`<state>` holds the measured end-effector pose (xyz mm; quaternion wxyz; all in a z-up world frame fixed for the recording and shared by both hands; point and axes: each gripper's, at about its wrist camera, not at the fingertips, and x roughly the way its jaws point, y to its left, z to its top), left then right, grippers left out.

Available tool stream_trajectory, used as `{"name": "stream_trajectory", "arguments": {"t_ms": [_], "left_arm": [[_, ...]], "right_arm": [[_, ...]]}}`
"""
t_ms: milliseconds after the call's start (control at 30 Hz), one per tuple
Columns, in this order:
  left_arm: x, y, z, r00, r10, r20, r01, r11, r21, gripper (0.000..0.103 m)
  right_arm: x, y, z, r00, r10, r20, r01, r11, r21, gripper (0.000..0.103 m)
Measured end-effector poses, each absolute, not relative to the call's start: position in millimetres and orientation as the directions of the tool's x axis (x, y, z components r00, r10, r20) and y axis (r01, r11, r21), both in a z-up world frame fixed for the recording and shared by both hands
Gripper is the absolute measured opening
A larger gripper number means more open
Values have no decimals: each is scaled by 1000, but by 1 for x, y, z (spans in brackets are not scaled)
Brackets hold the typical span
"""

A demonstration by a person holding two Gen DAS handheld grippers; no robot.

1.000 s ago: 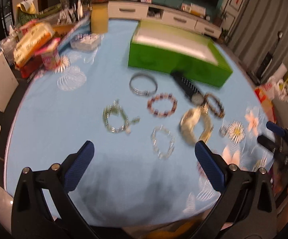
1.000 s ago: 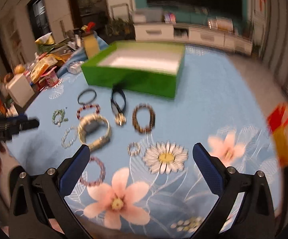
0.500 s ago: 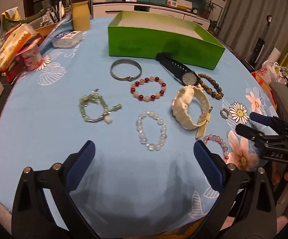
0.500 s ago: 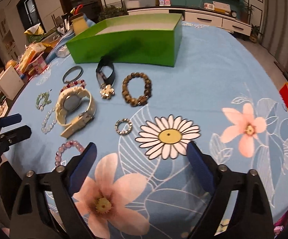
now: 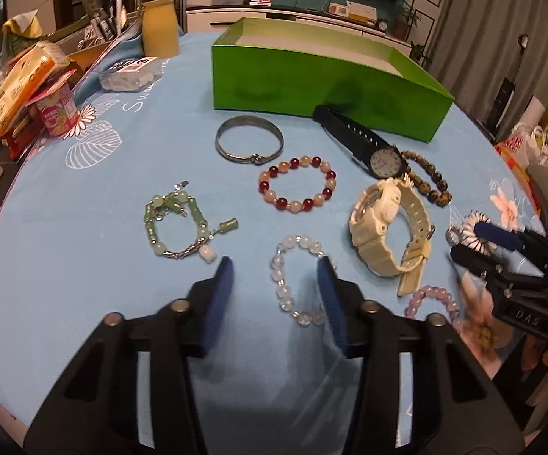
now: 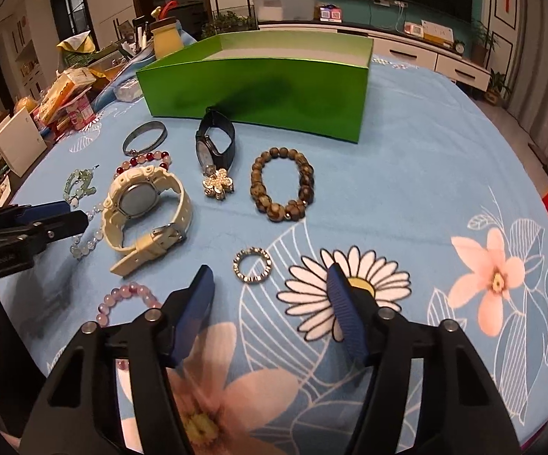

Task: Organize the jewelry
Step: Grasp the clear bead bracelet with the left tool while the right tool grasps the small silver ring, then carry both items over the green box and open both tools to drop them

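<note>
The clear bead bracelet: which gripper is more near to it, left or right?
Left. The left gripper, jaws closing, frames the clear bead bracelet without gripping it yet. The right gripper, also closing, is farther away, near the small rhinestone ring.

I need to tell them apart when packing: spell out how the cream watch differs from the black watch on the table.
The cream watch is chunky, with a thick moulded case and a wide strap; the black watch is slim, with a narrow strap. The cream watch shows a grey, blank-looking face; the black watch has a round white dial. The black watch's strap reaches the green box; the cream one lies nearer the grippers. Both rest on the blue tablecloth.
</note>
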<state>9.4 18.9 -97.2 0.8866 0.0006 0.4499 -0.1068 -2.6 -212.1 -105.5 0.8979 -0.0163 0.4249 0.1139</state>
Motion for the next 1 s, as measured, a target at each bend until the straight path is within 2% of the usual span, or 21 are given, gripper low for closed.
{"name": "stream_trajectory", "arguments": {"t_ms": [133, 267, 367, 467, 500, 767, 1000], "left_arm": [[8, 15, -102, 588, -168, -791, 207, 977, -54, 35], [8, 16, -103, 607, -162, -778, 221, 975, -31, 25], [6, 17, -104, 620, -162, -768, 234, 972, -16, 19], [6, 13, -104, 617, -172, -768, 255, 967, -13, 7], [6, 11, -104, 615, -176, -769, 259, 966, -13, 7], [10, 19, -100, 573, -253, -779, 243, 961, -134, 7], [5, 27, -80, 594, -299, -747, 228, 953, -200, 7]], "right_arm": [[1, -208, -107, 626, 169, -761, -227, 973, 30, 54], [2, -204, -107, 635, 173, -753, -243, 970, 18, 47], [2, -200, -107, 638, 186, -747, -264, 964, 15, 38], [2, -196, -107, 639, 203, -742, -285, 958, 17, 27], [2, -194, -107, 639, 204, -742, -287, 958, 15, 23], [3, -200, -106, 628, 216, -748, -271, 961, 50, 21], [-4, -206, -91, 649, 227, -726, -260, 963, 69, 21]]}}
